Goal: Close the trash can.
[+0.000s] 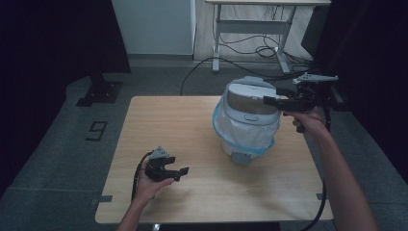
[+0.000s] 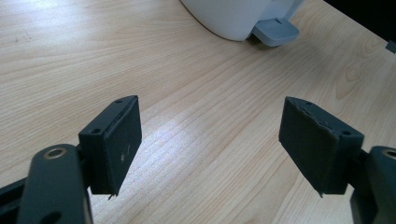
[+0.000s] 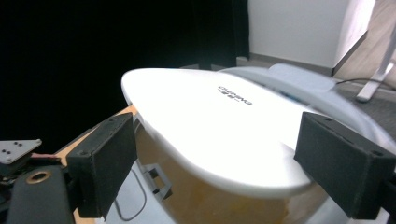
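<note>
From the high view, a small white bin [image 1: 246, 120] with a white bag edged in blue stands on the right half of the wooden table [image 1: 192, 144]. Its lid is tilted up. The right hand-held gripper [image 1: 272, 98] is at the lid's right edge, held by the right hand [image 1: 308, 120]. The left hand-held gripper [image 1: 180, 172] rests low over the near left part of the table, well apart from the bin, in the left hand [image 1: 149, 185].

In the left gripper view, the jaws stand wide apart with bare table between them; the bin's base [image 2: 233, 18] and its grey pedal [image 2: 275, 31] lie far ahead.

In the right gripper view, the jaws are spread on either side of the white lid [image 3: 219, 126], not pressing it.
</note>
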